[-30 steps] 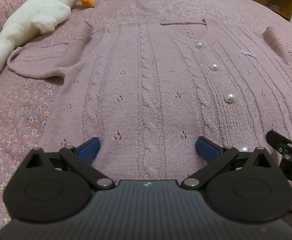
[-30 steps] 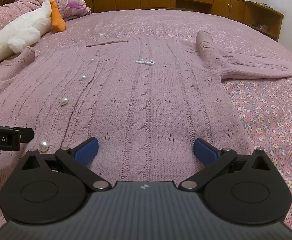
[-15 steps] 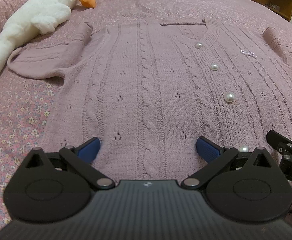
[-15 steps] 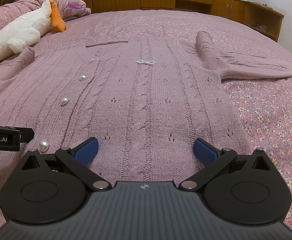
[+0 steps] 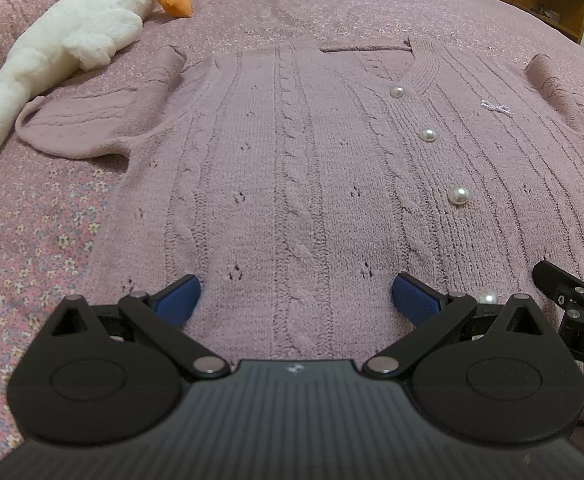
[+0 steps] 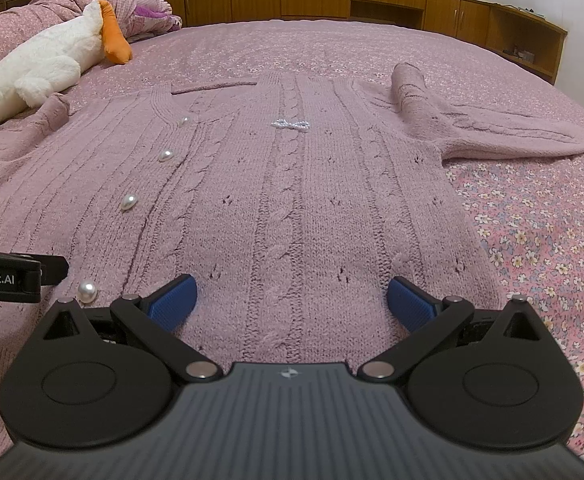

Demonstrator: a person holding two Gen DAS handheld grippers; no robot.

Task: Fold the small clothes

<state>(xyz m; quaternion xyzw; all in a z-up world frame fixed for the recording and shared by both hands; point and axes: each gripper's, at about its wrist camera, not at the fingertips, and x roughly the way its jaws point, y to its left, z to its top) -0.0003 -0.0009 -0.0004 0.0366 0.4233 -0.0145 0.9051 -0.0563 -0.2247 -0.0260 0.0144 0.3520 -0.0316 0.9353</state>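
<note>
Nothing moved since a second ago: my left tongs [image 5: 296, 296] and right tongs [image 6: 289, 298] still hover spread wide and empty over the hem of the cardigan [image 5: 312, 168], flat on the bed [image 6: 372, 44]. No fold started yet; next I'd pinch the hem corners and carry them toward the collar.

Mauve cable-knit cardigan [image 5: 292, 168] with pearl-white buttons [image 5: 458, 195]; pink floral bedspread [image 6: 540, 240]; white plush goose [image 6: 39, 68], orange beak.

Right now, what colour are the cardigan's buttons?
Pearly white buttons on the mauve cardigan; clearest in the left wrist view.
</note>
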